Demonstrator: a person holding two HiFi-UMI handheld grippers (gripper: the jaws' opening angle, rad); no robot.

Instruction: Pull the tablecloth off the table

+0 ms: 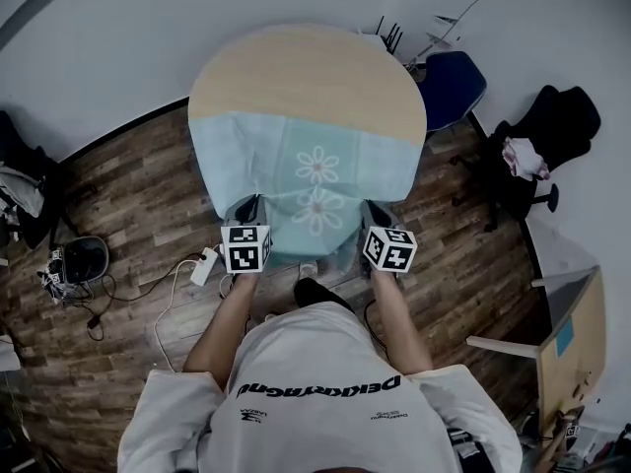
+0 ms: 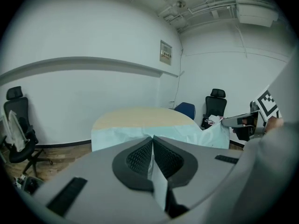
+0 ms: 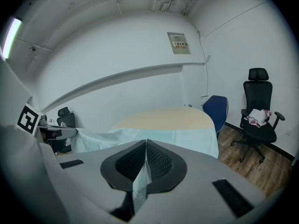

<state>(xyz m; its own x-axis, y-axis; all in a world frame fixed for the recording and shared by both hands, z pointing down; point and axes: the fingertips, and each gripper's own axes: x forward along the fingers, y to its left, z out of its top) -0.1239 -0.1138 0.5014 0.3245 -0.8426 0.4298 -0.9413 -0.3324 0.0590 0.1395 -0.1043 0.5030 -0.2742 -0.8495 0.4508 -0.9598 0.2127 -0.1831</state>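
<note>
L gripper, R gripper clamp tablecloth near edge; table far half uncovered.

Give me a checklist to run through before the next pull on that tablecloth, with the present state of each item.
1. Left gripper shut on the tablecloth edge: ok, cloth is pinched between its pads.
2. Right gripper shut on the same edge: ok.
3. Nothing standing on the cloth: ok, only flower prints show.
4. Both grippers level with each other for an even pull: ok in the head view.
5. Floor nearby free of snags: not ok, a power strip lies at the left.
6. Room to step back: cannot tell, that area is out of view.
</note>
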